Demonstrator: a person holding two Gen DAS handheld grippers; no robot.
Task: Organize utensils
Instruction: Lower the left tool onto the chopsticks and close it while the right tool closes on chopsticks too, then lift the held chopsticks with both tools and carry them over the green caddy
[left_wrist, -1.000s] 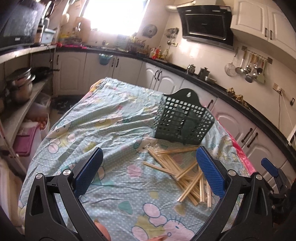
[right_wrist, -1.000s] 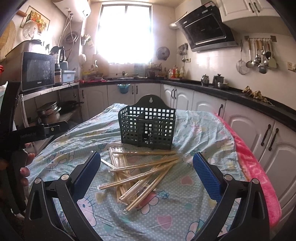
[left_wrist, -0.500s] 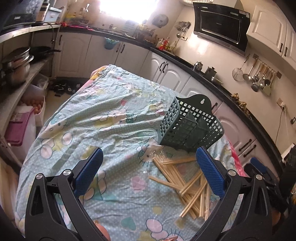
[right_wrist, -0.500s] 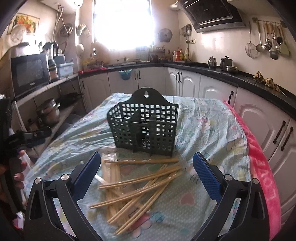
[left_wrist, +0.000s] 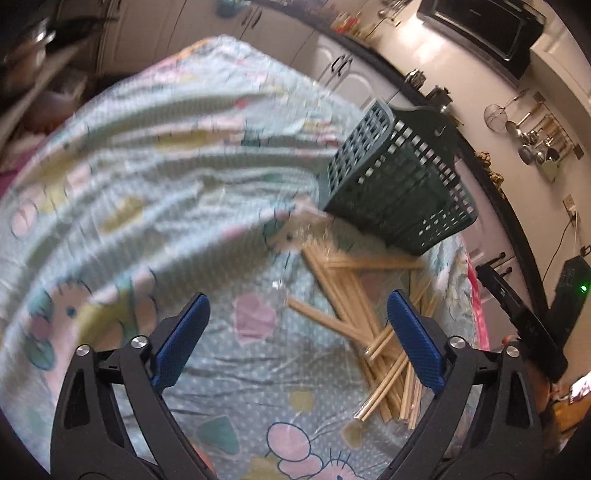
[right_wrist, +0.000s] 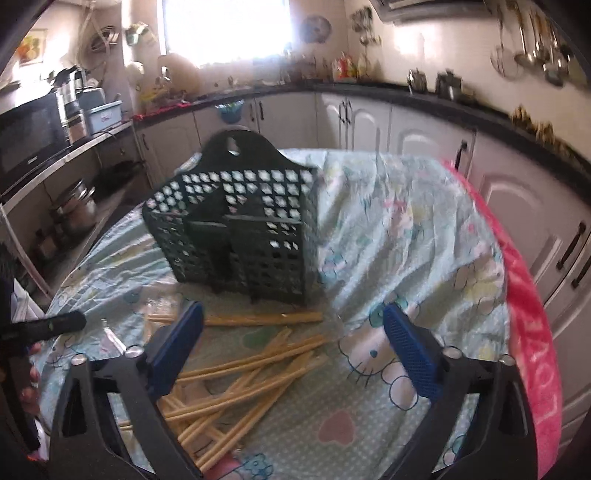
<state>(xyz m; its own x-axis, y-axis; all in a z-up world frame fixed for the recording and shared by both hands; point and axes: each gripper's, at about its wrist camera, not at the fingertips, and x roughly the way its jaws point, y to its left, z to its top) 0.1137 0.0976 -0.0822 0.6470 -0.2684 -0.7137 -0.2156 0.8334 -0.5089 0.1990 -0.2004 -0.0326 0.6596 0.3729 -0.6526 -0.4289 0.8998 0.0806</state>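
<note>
Right wrist view is showing the chopsticks (right_wrist: 251, 373) lying in a loose heap on the cloth-covered bench (right_wrist: 424, 236), right under the right hand-held gripper (right_wrist: 291, 347), whose blue pads are standing wide with only air between them; its jaws have just been closing a little, and no stick is between the pads yet. Most of the sticks are running on a slant from lower left up toward the right, while one is lying almost level across the top of the heap, just in front of the basket (right_wrist: 236, 229). That basket is standing upright just beyond the pile, its divided pockets facing up. In the left wrist view the same chopsticks (left_wrist: 373, 325) are sitting off to the right of the left hand-held gripper (left_wrist: 299, 336), partly behind its right finger, with bare cloth between the pads; this one too is spread wide, gripping nothing, and its jaws have just been closing slightly. The basket (left_wrist: 399, 184) is appearing tilted there, up and to the right, though the picture is blurred and the lens is bending things. I am judging the right hand to be the nearer one and better lined up: the heap is centred under it, while the left would need to swing right. Since the sticks are lying crosswise to each other, a grab across the slanted bunch is looking likeliest to catch several at once.
</note>
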